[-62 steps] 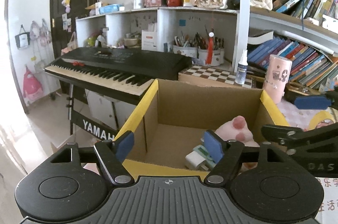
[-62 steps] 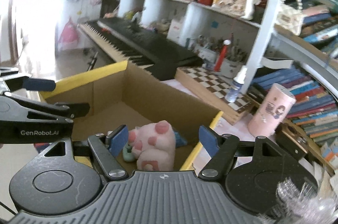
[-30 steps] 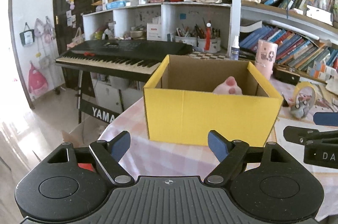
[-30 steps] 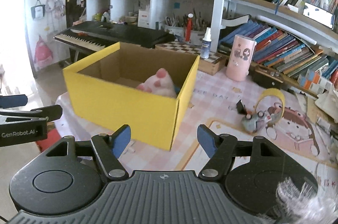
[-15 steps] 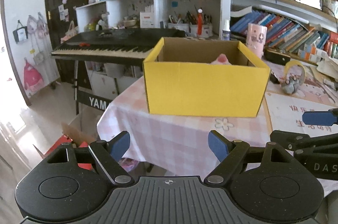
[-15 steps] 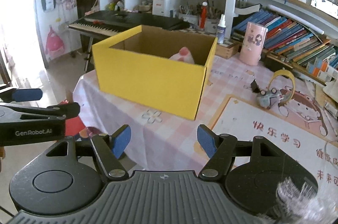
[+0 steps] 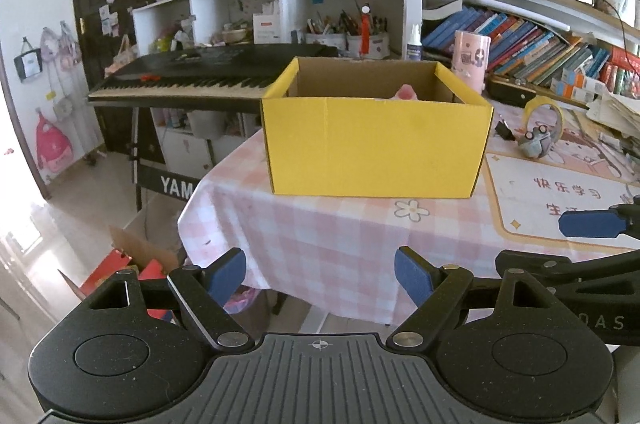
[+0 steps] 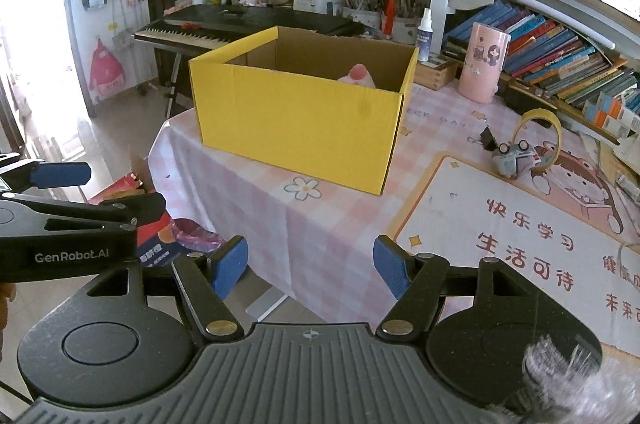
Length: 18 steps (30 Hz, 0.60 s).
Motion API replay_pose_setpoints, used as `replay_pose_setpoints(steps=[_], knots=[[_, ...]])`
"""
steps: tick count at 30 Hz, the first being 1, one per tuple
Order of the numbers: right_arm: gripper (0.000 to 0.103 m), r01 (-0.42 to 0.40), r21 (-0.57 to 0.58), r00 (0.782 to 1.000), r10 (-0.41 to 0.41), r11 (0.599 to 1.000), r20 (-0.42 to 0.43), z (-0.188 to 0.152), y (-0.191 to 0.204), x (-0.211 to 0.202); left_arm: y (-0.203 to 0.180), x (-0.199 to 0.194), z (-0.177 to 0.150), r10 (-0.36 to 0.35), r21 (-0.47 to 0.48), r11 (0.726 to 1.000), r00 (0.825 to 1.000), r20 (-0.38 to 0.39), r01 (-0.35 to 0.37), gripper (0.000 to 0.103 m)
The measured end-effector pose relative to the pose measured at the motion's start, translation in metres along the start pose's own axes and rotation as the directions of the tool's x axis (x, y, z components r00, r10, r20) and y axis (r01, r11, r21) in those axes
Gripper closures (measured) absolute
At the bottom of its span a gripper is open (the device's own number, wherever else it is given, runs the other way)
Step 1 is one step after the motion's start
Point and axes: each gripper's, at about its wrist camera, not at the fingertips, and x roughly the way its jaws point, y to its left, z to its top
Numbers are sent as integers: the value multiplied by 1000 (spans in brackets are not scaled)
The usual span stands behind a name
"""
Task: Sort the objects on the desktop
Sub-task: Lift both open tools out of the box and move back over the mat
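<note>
A yellow cardboard box [image 7: 376,144] [image 8: 296,120] stands on the pink checked tablecloth [image 7: 320,236] [image 8: 280,220], with the top of a pink plush toy [image 7: 406,91] [image 8: 357,73] showing over its rim. A small grey toy car [image 7: 534,143] [image 8: 510,160] leans against a yellow tape roll [image 7: 544,112] [image 8: 538,132] on the table to the right, beside a black binder clip [image 8: 487,138]. My left gripper [image 7: 320,274] and right gripper [image 8: 310,264] both hang open and empty, back from the table's near edge.
A pink cylinder [image 7: 470,60] [image 8: 484,64], a spray bottle [image 8: 424,34] and leaning books [image 7: 540,52] stand behind the box. A black keyboard [image 7: 208,72] is at the back left. A printed mat [image 8: 520,236] covers the right of the table. Red boxes [image 7: 116,268] lie on the floor.
Both grippers have drawn back from the box, which looks smaller and farther; the table's near edge and the floor below have come into view. Jaws stayed open.
</note>
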Motion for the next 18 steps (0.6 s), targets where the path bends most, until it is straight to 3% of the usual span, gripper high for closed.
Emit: replay_pose_setpoints(steps=[9, 18], knots=[[35, -17, -29, 1000, 17, 999, -13, 0, 8, 1, 7, -6, -3, 11, -14, 1000, 1000, 7, -11, 19], [35, 11, -17, 1000, -12, 1000, -28, -5, 5, -2, -4, -2, -3, -34, 12, 999, 999, -10, 34, 19]])
